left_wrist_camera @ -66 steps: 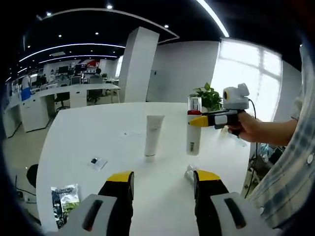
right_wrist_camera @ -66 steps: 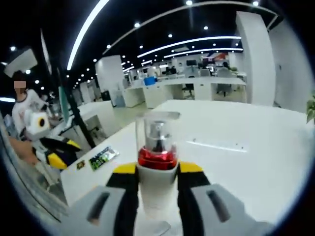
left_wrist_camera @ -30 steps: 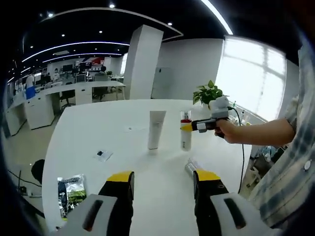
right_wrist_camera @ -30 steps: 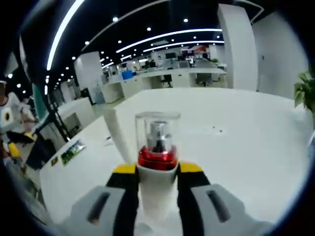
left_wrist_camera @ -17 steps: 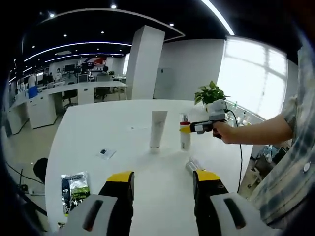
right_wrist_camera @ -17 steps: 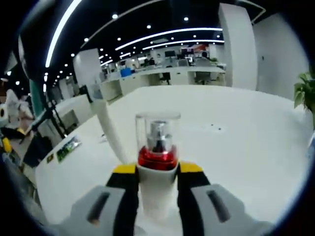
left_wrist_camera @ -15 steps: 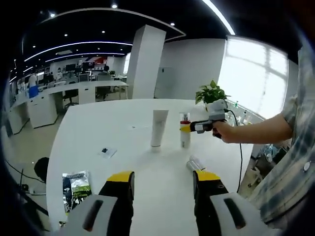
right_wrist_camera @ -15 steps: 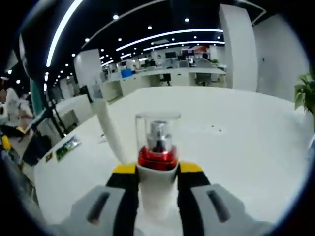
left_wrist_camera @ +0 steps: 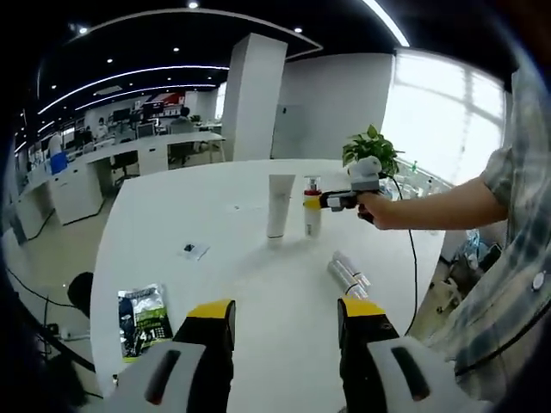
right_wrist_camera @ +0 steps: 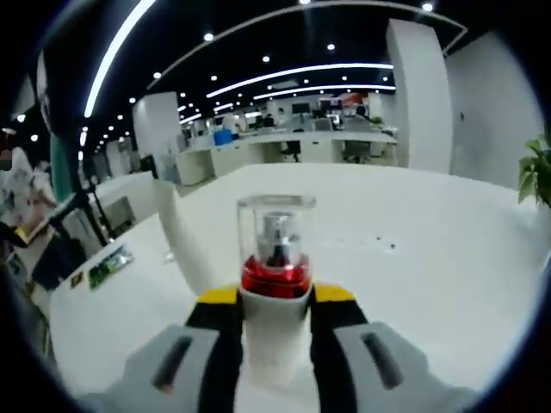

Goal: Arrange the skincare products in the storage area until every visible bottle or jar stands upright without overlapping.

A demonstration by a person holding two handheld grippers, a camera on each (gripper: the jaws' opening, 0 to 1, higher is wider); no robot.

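- Broadly, I have plenty of room: the white table (left_wrist_camera: pixel 215 284) runs wide and bare ahead of my left gripper (left_wrist_camera: pixel 284 323), its near-left edge curving past a printed sachet (left_wrist_camera: pixel 142 320) that lies flat close to that edge.
- A small dark-and-white packet (left_wrist_camera: pixel 193 250) sits alone further in, well apart from the bottles.
- My left gripper hangs open above the tabletop with nothing between its yellow-tipped jaws.
- Near the table's far side, my right gripper (left_wrist_camera: pixel 325 201) is clamped on the pump bottle (left_wrist_camera: pixel 312 209), which is upright and just beside a standing white tube (left_wrist_camera: pixel 280 206); I cannot tell whether its base touches the table.
- Another bottle (left_wrist_camera: pixel 348 276) lies on its side between my left gripper and that pair, a ribbed, silvery cylinder.
- From the right gripper view, the right gripper (right_wrist_camera: pixel 275 305) grips the pump bottle (right_wrist_camera: pixel 275 284) by its white body, below a red collar and a clear round cap over a metal pump.
- The white tube (right_wrist_camera: pixel 185 241) leans off to the left, smooth and matte, just beside the held bottle.
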